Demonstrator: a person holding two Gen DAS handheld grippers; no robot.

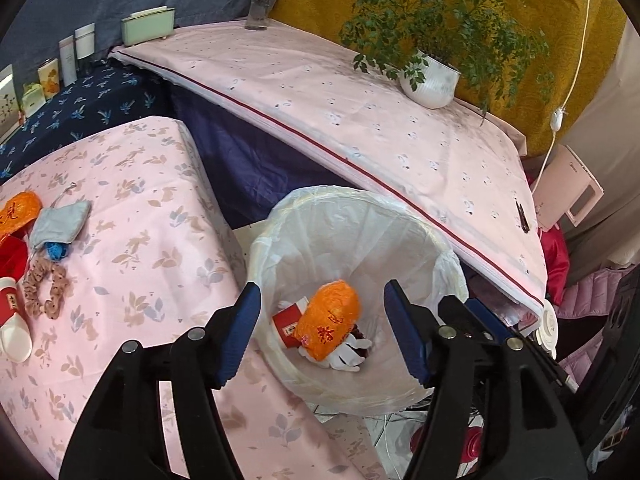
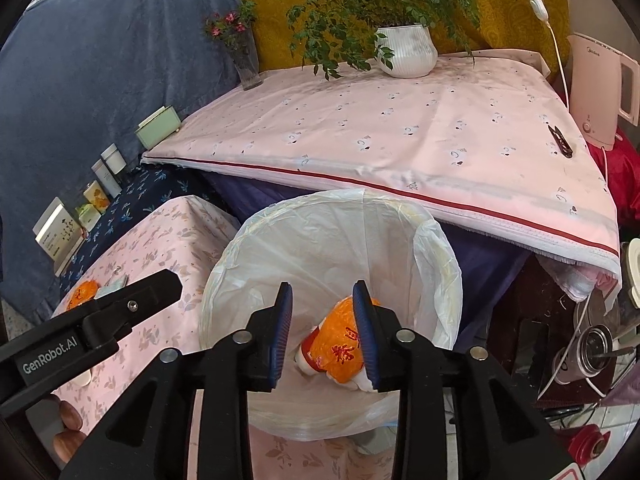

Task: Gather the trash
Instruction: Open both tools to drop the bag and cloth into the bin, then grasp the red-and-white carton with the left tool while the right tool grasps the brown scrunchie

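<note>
A bin lined with a white plastic bag (image 1: 360, 236) (image 2: 320, 240) stands between two tables. Inside lie an orange wrapper (image 1: 328, 316) (image 2: 340, 340), a red and white box (image 1: 290, 318) and white crumpled paper (image 1: 344, 356). My left gripper (image 1: 322, 332) is open and empty above the bin's near rim. My right gripper (image 2: 322, 332) is open and empty above the bin; the left gripper's arm shows in its view (image 2: 92, 320). On the low pink table (image 1: 140, 264) lie another orange wrapper (image 1: 18, 212), a grey pouch (image 1: 60, 220), a blue scrap (image 1: 56, 250), a brown scrunchie (image 1: 42, 284) and a red and white bottle (image 1: 12, 320).
A higher pink-clothed table (image 1: 360, 120) carries a white plant pot (image 1: 430, 84), a glass vase (image 1: 260, 0), a green box (image 1: 148, 26) and a black clip (image 1: 522, 216). A kettle (image 2: 600, 80) stands at the right. Small boxes (image 1: 48, 76) line the dark blue cloth.
</note>
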